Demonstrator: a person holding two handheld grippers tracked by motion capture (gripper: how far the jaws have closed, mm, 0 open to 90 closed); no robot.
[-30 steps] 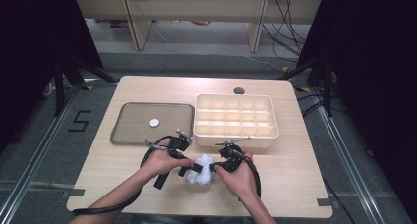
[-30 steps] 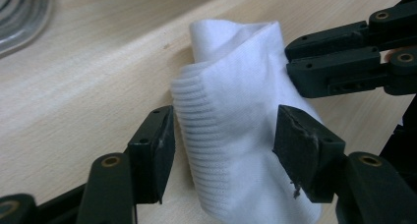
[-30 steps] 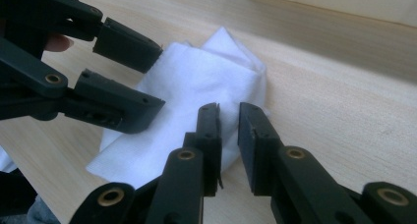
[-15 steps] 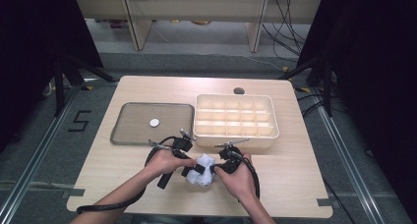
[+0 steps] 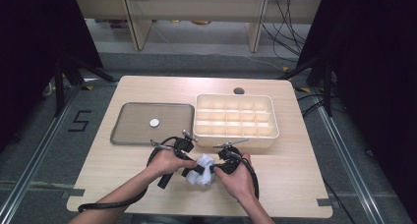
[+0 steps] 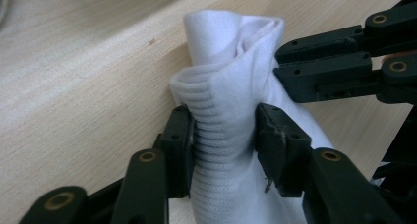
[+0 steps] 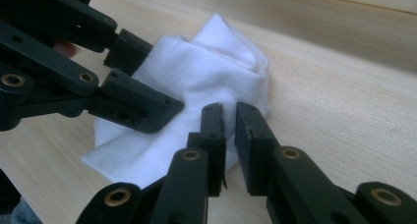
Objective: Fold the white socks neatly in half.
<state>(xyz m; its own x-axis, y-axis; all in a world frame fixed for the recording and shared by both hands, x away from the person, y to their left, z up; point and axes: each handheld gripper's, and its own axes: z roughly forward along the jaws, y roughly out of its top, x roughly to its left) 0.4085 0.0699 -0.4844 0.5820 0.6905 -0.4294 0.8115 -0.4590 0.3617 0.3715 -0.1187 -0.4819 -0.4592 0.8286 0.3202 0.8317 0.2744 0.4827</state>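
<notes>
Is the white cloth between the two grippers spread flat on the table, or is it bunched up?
Bunched up: the white cloth rises in gathered folds, pinched between the left gripper jaws, which have just been closing.

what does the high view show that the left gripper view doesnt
High view alone: the compartment box, the grey tray with a small white disc, and both hands. Left gripper view alone: the left gripper with its pads pressing a ribbed fold of the white cloth, its jaws having just been closing, and the right gripper against the cloth's side. Both share the cloth, both grippers and the wooden table.
</notes>
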